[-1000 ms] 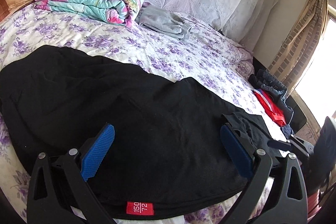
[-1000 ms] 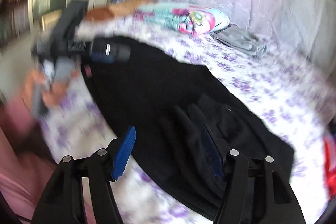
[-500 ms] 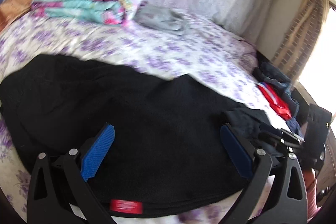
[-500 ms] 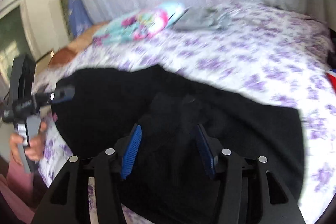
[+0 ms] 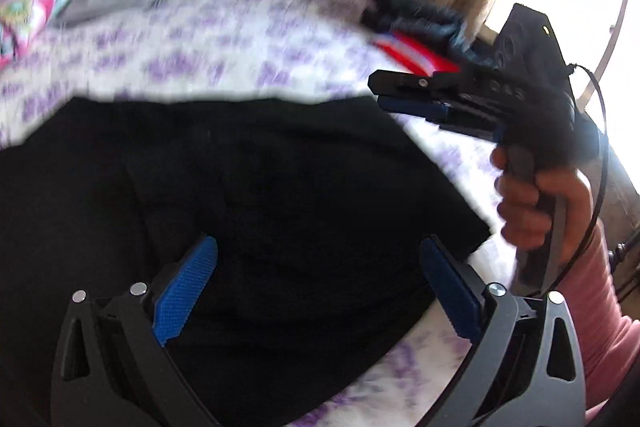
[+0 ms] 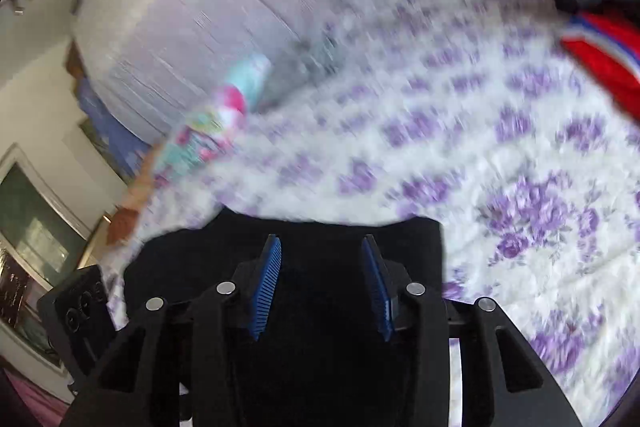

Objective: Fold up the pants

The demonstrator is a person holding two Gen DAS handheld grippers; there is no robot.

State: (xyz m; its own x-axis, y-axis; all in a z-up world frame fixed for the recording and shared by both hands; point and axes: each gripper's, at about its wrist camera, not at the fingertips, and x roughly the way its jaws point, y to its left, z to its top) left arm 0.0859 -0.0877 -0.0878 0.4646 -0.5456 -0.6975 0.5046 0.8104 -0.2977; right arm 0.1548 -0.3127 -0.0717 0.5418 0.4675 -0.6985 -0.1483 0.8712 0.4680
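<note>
Two views, both motion-blurred. Left wrist view: left gripper (image 5: 316, 287) has its jaws wide apart and holds nothing; the black pants (image 5: 248, 195) lie flat on the floral bedsheet (image 5: 224, 39), directly under and ahead of its fingers. Long axis of the pants looks to run left-right across this gripper. Their right-hand end sits just beyond the right finger. Right gripper (image 5: 404, 91) appears ahead-right, fingers edge-on and looking nearly together, over the far right corner of the pants; nothing visibly pinched.

Right wrist view: right gripper (image 6: 320, 283) shows a moderate gap between its blue pads (image 6: 266, 283), so it is partly open, empty. Pants (image 6: 304, 235) lie beneath and between the fingers, with their far edge just ahead. Judgement: the right gripper is nearer that end, so it is the one to pinch and carry it over.

Only the left view shows how far the pants extend; only the right view shows the true jaw gap.
</note>
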